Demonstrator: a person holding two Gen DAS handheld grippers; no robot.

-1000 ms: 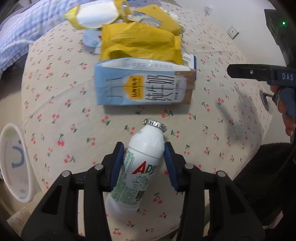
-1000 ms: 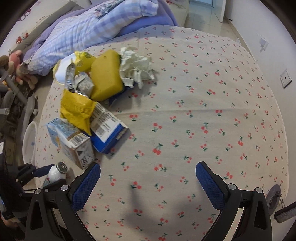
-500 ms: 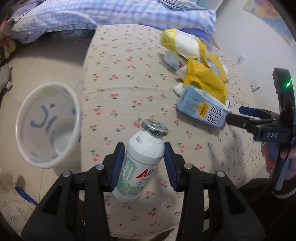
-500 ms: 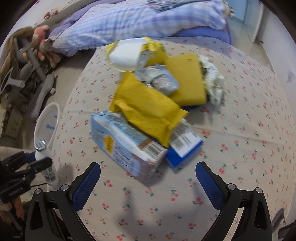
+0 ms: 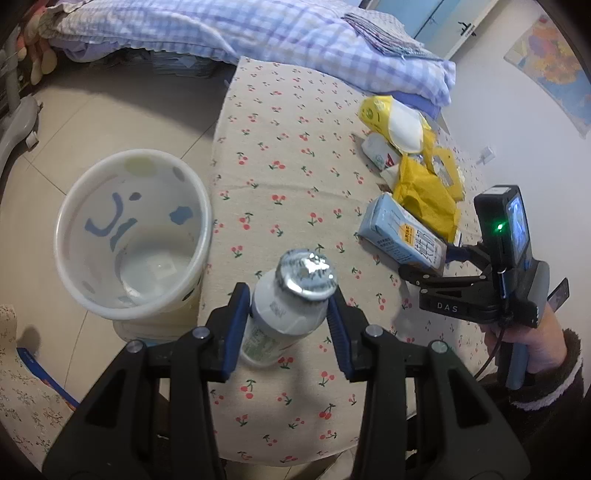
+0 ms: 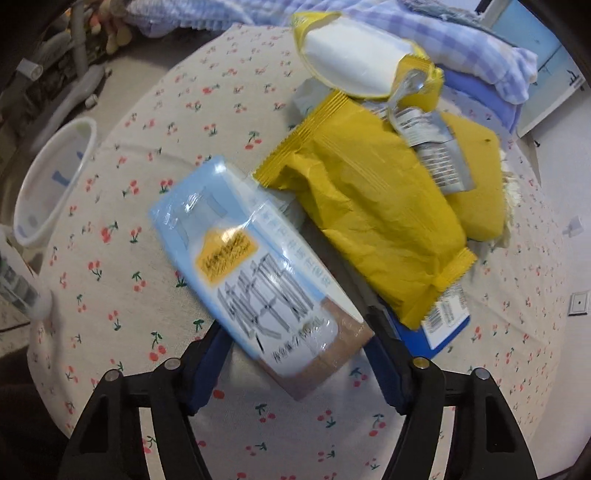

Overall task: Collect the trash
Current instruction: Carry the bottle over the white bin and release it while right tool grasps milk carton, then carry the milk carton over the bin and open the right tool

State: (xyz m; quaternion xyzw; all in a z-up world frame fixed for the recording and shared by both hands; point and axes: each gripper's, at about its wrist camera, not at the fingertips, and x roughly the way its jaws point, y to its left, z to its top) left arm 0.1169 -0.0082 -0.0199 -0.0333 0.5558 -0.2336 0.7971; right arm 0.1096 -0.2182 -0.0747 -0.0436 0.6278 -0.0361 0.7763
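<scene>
My left gripper (image 5: 288, 332) is shut on a white drink bottle (image 5: 284, 317) with a foil lid and holds it upright above the table's edge, just right of the white trash bin (image 5: 88, 299). My right gripper (image 6: 299, 363) sits astride the brown end of a light blue milk carton (image 6: 255, 273), its blue pads close to both sides; I cannot tell whether they press on it. The carton also shows in the left wrist view (image 5: 402, 236), with the right gripper (image 5: 432, 266) at its near end. Yellow snack bags (image 6: 369, 221) lie behind it.
The round table has a cherry-print cloth (image 5: 295, 155). A yellow-rimmed white wrapper (image 6: 351, 59), a silver wrapper (image 6: 432, 147) and a blue packet (image 6: 439, 325) lie in the pile. The bin (image 6: 48, 184) stands on the floor at the table's left. A checked quilt (image 5: 258, 33) lies beyond.
My left gripper has lifted the bottle off the table and swung it left beside the bin. My right gripper has moved in on the milk carton and its jaws have narrowed around it.
</scene>
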